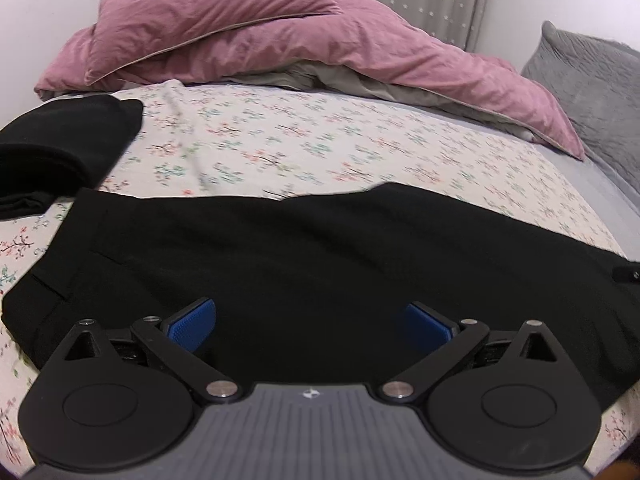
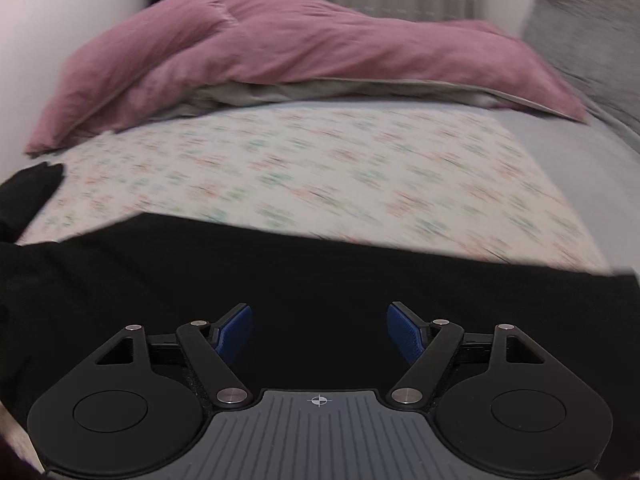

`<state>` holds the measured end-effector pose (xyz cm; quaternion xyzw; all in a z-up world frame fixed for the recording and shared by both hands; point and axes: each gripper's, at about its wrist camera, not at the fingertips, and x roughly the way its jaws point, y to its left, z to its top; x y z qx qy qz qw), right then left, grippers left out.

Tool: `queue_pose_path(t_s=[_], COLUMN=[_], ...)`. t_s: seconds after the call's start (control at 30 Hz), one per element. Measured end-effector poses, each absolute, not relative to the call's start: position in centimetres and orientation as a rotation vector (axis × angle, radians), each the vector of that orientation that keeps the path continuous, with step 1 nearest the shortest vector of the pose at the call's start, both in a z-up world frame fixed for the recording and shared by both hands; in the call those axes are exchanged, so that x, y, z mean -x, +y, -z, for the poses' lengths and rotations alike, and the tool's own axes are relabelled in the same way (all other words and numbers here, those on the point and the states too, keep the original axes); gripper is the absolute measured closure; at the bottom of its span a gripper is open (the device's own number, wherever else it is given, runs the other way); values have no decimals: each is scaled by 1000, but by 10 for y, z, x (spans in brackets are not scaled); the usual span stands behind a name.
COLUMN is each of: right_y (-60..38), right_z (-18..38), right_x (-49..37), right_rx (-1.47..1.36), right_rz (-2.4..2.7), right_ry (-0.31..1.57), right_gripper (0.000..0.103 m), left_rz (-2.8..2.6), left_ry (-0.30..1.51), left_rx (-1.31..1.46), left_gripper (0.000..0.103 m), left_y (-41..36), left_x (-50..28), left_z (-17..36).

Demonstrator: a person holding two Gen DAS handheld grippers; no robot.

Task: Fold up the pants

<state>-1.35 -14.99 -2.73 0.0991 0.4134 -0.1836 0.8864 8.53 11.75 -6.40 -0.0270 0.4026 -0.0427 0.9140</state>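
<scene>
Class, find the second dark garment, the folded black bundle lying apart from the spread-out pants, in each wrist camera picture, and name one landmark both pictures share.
Left wrist view: the folded black bundle fills the left edge, just beyond the black pants.
Right wrist view: only a blurred corner of it shows at the far left edge.
Shared landmark: the pink duvet heaped across the far side of the bed.

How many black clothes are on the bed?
2. The black pants lie spread across the flowered sheet, right in front of both open claws. A folded black garment sits at the left, apart from them. More could hide outside the pictures.
</scene>
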Motion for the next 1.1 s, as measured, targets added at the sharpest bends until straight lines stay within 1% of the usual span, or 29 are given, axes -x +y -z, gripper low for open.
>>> queue_pose_path(t_s=[0.2,0.5,0.7,0.93,1.0,1.03,1.1], right_y=[-202,-262,-288,-310,-317,-320,-328], right_z=[32,35,41,53,55,57,62], right_x=[95,185,230,263,266,267,273], right_rx=[-336,-524,-638,-823,-859,-880,-945], right_rz=[544,817,924,936,945,961,983], right_ry=[850,790,738,597,558,542,490], right_gripper=[26,26,26,27,31,36,37], left_rz=[96,153,199,235,255,258,262], left_ry=[850,920,935,950,955,956,958], left_rx=[47,22,-6,-30,-24,-22,-17], left_gripper=[0,0,0,0,0,0,0], left_y=[89,57,39,30,28,28,28], left_x=[-76,-71,-69,-70,-70,-70,-70], left_z=[67,77,80,82,82,82,82])
